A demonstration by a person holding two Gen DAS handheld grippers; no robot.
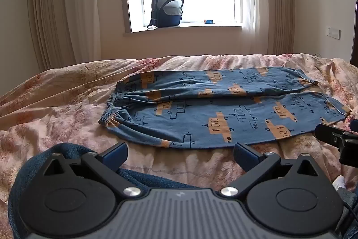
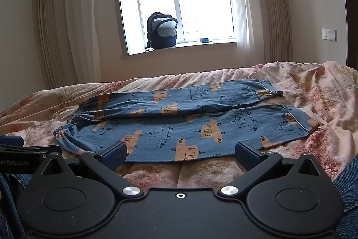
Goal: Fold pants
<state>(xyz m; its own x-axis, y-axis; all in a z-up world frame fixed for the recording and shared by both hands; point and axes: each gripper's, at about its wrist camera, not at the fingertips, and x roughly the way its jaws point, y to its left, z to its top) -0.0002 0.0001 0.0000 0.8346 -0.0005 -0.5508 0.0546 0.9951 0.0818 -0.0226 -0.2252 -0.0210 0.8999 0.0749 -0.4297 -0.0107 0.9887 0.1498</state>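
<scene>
Blue pants [image 1: 214, 113] with orange and outlined vehicle prints lie flat across the bed, waistband to the left, both leg cuffs to the right, the legs side by side. They also show in the right wrist view [image 2: 183, 124]. My left gripper [image 1: 180, 155] is open and empty, just short of the near leg's edge. My right gripper [image 2: 181, 155] is open and empty, its fingertips at the near leg's front edge. The right gripper's tip shows at the right edge of the left wrist view [image 1: 335, 136].
The bed is covered by a wrinkled pink floral quilt [image 1: 56, 109]. Behind it is a wall with a window, a dark backpack [image 1: 166, 9] and a small blue item [image 1: 209, 21] on the sill, and curtains either side. Denim-clad legs [image 1: 143, 176] are under the grippers.
</scene>
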